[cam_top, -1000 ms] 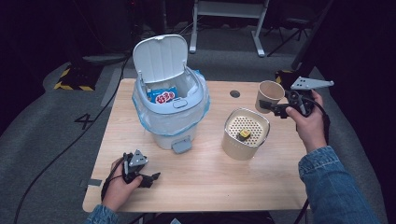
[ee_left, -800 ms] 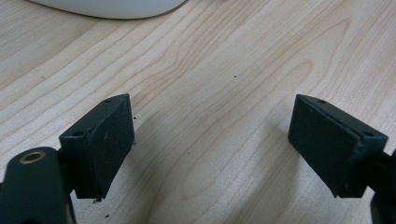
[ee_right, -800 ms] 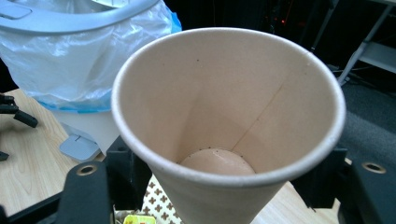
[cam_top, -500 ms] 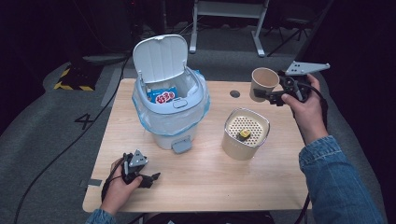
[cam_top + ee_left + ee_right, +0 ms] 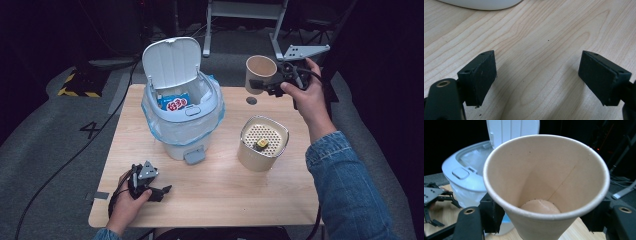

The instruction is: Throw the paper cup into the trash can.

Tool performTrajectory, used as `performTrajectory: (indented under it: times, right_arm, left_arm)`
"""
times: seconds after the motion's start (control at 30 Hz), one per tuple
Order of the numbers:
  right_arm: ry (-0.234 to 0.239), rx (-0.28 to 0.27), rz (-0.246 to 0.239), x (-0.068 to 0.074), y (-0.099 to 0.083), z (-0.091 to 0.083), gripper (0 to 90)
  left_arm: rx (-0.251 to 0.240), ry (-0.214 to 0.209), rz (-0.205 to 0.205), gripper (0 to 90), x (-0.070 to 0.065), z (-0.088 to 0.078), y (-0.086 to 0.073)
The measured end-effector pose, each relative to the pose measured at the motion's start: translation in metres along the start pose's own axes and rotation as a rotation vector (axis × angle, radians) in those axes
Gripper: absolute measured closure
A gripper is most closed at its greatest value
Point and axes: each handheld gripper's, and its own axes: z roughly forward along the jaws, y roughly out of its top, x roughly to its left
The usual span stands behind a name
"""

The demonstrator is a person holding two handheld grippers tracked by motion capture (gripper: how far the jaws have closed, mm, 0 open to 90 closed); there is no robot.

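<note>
A: So where's the paper cup point(image 5: 260, 71) right now?

B: Up off the table point(image 5: 215, 200), clamped between the 2 jaws of the right gripper point(image 5: 272, 86), mouth tipped toward the bin point(image 5: 182, 117). The bin's lid is flipped up and there's a blue packet point(image 5: 172, 102) inside.

A: And the other hand?

B: The left gripper point(image 5: 536, 80) is sitting low over the wood near the front edge, jaws spread wide, nothing between them. A cream perforated canister point(image 5: 263, 143) stands between the bin and the right arm.
</note>
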Motion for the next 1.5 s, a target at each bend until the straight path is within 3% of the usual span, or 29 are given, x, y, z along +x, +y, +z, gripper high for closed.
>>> performTrajectory:
  times: [0.27, 0.9, 1.13, 1.5]
  right_arm:
    - [0.037, -0.036, -0.006, 0.008, 0.024, 0.025, 31.2]
    - [0.102, -0.092, -0.008, 0.032, 0.043, 0.101, 30.9]
    - [0.114, -0.074, -0.009, 0.043, 0.046, 0.120, 30.9]
    - [0.119, 0.008, -0.033, 0.054, 0.042, 0.140, 30.5]
  left_arm:
    - [0.000, -0.004, 0.001, 15.1, 0.000, 0.000, 0.000]
    - [0.001, 0.000, 0.003, 15.3, 0.000, 0.000, 0.000]
    - [0.001, 0.004, 0.008, 15.3, 0.000, 0.000, 0.000]
    - [0.001, -0.004, 0.004, 15.0, 0.000, 0.000, 0.000]
